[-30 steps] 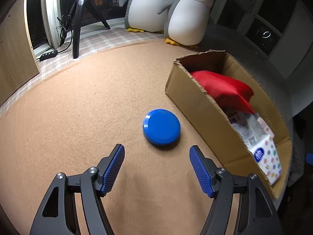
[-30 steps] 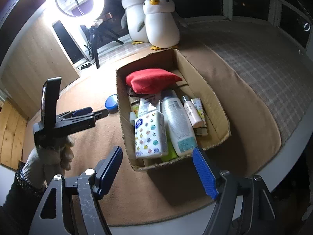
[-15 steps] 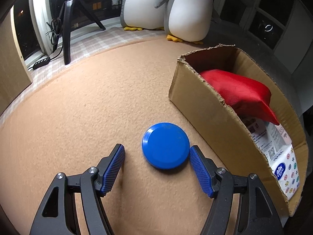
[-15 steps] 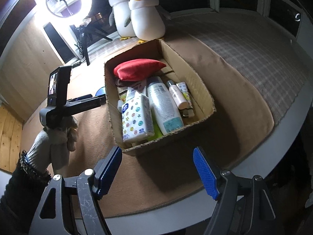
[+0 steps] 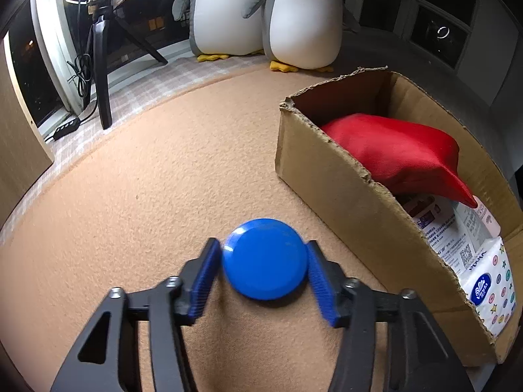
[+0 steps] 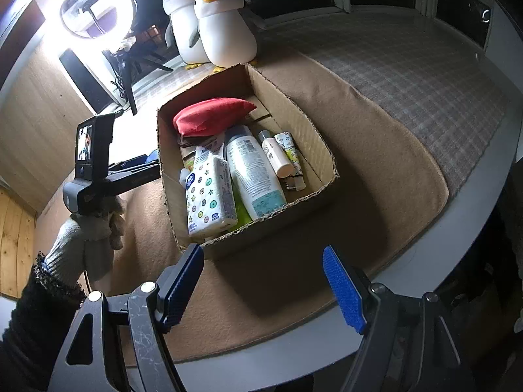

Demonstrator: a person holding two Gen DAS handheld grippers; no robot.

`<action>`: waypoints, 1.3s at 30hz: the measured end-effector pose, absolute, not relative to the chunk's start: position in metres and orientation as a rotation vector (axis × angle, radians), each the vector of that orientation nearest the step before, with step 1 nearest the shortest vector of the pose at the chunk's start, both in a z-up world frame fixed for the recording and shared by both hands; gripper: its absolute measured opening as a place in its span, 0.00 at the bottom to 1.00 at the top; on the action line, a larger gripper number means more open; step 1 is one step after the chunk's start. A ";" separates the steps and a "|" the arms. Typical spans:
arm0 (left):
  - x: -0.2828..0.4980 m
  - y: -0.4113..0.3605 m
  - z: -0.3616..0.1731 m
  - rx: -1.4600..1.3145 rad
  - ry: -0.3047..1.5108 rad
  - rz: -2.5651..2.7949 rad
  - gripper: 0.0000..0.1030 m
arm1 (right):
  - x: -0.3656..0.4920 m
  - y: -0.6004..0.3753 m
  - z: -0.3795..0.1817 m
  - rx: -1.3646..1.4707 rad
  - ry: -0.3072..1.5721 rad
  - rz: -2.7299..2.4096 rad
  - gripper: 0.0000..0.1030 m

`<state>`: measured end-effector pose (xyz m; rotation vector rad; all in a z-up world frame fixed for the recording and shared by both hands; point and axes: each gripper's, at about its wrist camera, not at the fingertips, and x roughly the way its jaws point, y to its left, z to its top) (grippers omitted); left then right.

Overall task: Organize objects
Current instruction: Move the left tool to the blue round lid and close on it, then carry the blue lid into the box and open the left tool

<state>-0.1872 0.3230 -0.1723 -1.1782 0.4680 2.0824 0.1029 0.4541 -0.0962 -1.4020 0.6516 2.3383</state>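
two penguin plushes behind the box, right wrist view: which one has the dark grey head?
The front penguin, nearest the cardboard box. Its head is dark grey; the penguin behind it has a white head.

A solid blue round lid (image 5: 265,258) lies on a tan felt mat (image 5: 163,179). The brown cardboard box (image 5: 343,189) holds a plain red pouch (image 5: 398,153) and a white tissue pack (image 6: 209,192) dotted with coloured circles and stars. The plush penguins (image 6: 225,32) are white and grey, with yellow beaks.
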 end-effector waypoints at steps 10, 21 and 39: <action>-0.180 0.313 -0.170 -1.195 0.465 2.077 0.52 | 0.096 0.453 -0.094 -1.400 0.639 2.362 0.70; -0.152 0.297 -0.119 -1.110 0.396 2.084 0.52 | 0.092 0.447 -0.091 -1.394 0.613 2.398 0.70; -0.078 0.370 -0.074 -0.998 0.386 1.929 0.52 | 0.108 0.453 -0.086 -1.367 0.607 2.408 0.70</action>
